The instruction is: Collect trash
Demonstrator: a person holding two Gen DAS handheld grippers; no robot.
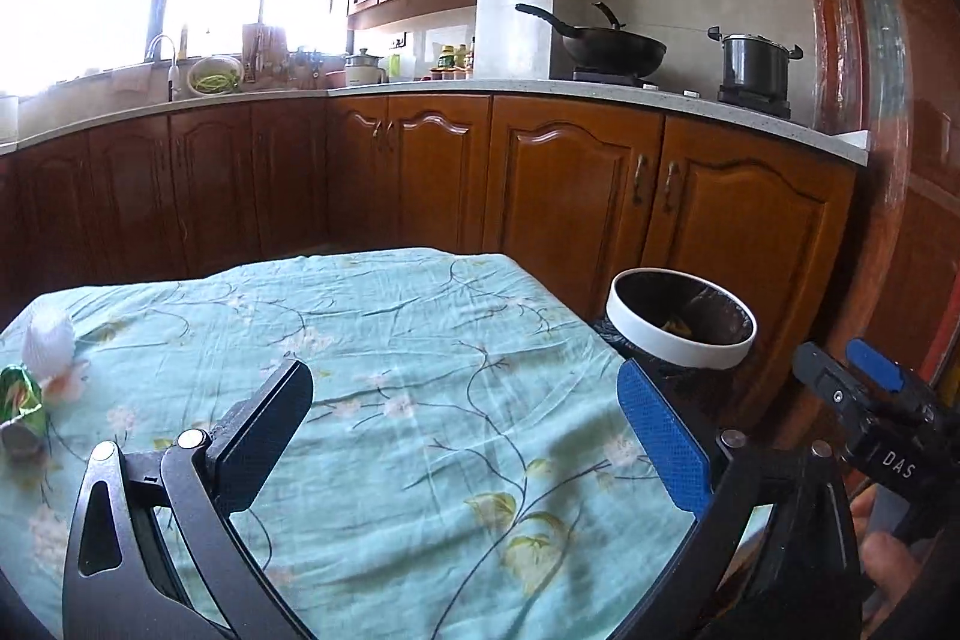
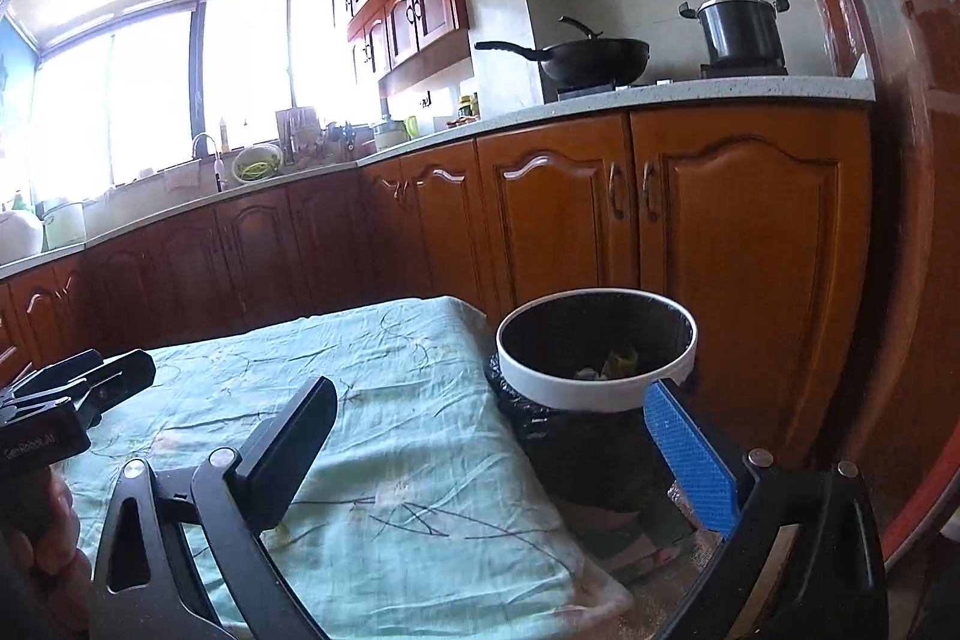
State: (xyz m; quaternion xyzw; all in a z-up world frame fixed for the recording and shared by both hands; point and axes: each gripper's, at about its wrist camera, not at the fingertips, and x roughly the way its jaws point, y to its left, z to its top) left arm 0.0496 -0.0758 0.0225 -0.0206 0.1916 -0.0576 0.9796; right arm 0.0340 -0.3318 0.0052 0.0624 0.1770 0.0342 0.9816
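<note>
A white-rimmed trash bin [image 1: 681,319] with a black liner stands at the table's right side; it also shows in the right wrist view [image 2: 597,346], with some trash inside. A green crumpled wrapper [image 1: 23,397] and a white wad [image 1: 48,340] lie at the table's far left. My left gripper [image 1: 468,418] is open and empty above the teal floral tablecloth [image 1: 420,340]. My right gripper [image 2: 492,436] is open and empty, above the table's right edge, near the bin.
Wooden kitchen cabinets [image 1: 570,196] stand behind the table. The counter holds a wok [image 1: 606,46] and a pot [image 1: 753,64] on the stove. A sink [image 1: 162,58] sits under the window. A foot in a slipper [image 2: 630,544] shows on the floor.
</note>
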